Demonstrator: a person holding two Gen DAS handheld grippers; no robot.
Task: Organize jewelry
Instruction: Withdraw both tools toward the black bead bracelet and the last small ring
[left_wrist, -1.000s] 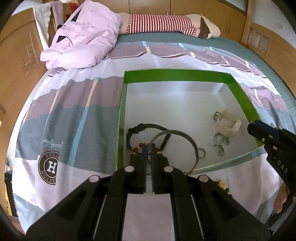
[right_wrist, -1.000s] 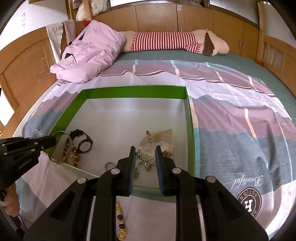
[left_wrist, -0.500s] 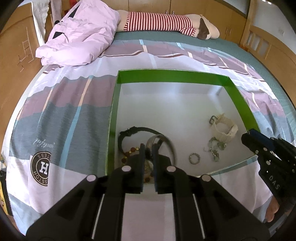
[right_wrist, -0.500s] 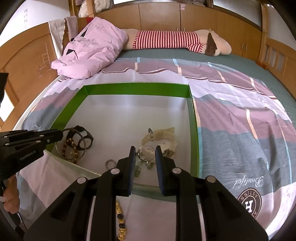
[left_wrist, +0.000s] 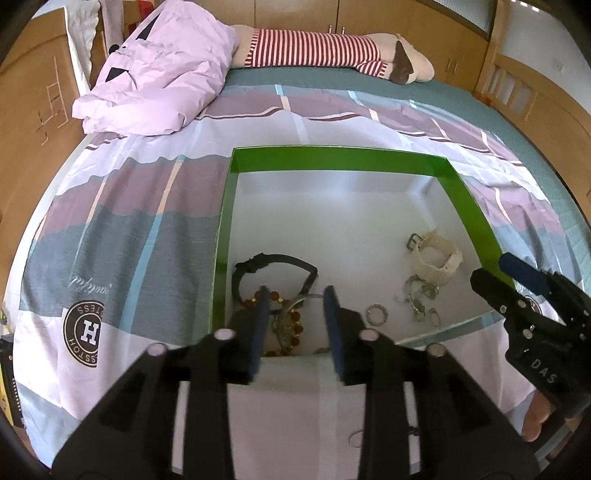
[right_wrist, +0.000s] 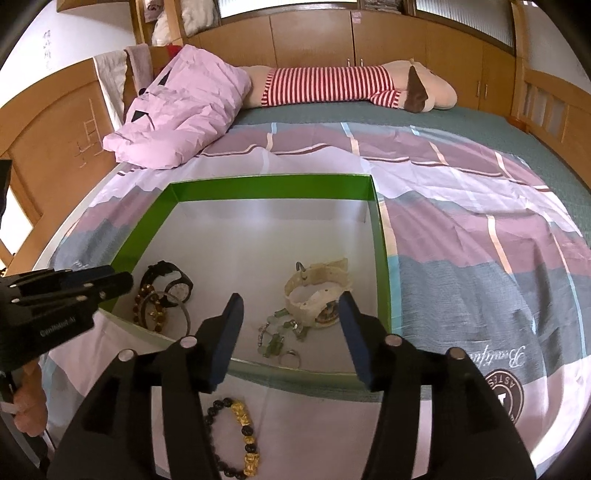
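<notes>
A green box (left_wrist: 332, 162) with a white floor lies on the bed. My left gripper (left_wrist: 295, 295) hangs open over its near left corner. Below it a silver bangle (right_wrist: 177, 310) rests on a brown bead bracelet (left_wrist: 290, 323), beside a black watch (left_wrist: 273, 262). My right gripper (right_wrist: 291, 299) is open too, above the box's near right part. Under it lie a small ring (right_wrist: 290, 357), a green bead chain (right_wrist: 275, 338) and a white watch (right_wrist: 317, 291). A black and gold bead bracelet (right_wrist: 240, 432) sits on the sheet outside the box, below the right gripper.
A second small ring (left_wrist: 376, 314) lies mid-box. A pink quilt (left_wrist: 159, 74) and a striped plush toy (left_wrist: 325, 51) rest at the far end of the bed. Wooden bed rails (right_wrist: 55, 147) run along both sides. A hand (right_wrist: 29, 406) holds the left gripper.
Both grippers have opened. The left one let go of the silver bangle, which now lies in the box. The right one released the small ring near the box's front wall.
</notes>
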